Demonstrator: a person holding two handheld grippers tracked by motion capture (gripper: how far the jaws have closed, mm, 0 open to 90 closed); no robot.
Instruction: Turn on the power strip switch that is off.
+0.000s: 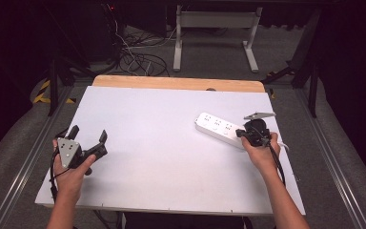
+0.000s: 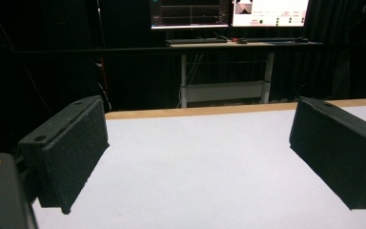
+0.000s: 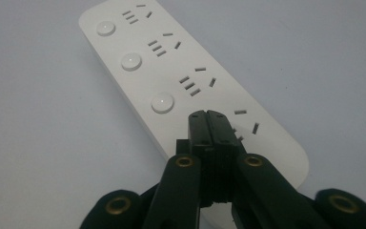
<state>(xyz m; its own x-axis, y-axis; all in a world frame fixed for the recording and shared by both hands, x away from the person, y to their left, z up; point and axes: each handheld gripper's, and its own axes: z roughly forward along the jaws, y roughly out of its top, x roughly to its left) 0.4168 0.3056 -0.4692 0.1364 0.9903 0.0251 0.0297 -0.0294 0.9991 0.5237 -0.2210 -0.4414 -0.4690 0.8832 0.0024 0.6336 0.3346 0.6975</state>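
r gripper (image 3: 208, 114) shut, over white power strip (image 3: 171, 67) near end.

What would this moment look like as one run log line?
left gripper: open, empty, resting at table edge | right gripper: shut, nothing between jaws, tips over power strip near end, beside a round button

The right gripper (image 3: 208, 114) hides the fourth button of the power strip (image 3: 181, 67), its near end cut off.

Smooth white plastic power strip (image 3: 190, 76) on matt table (image 1: 162, 143).
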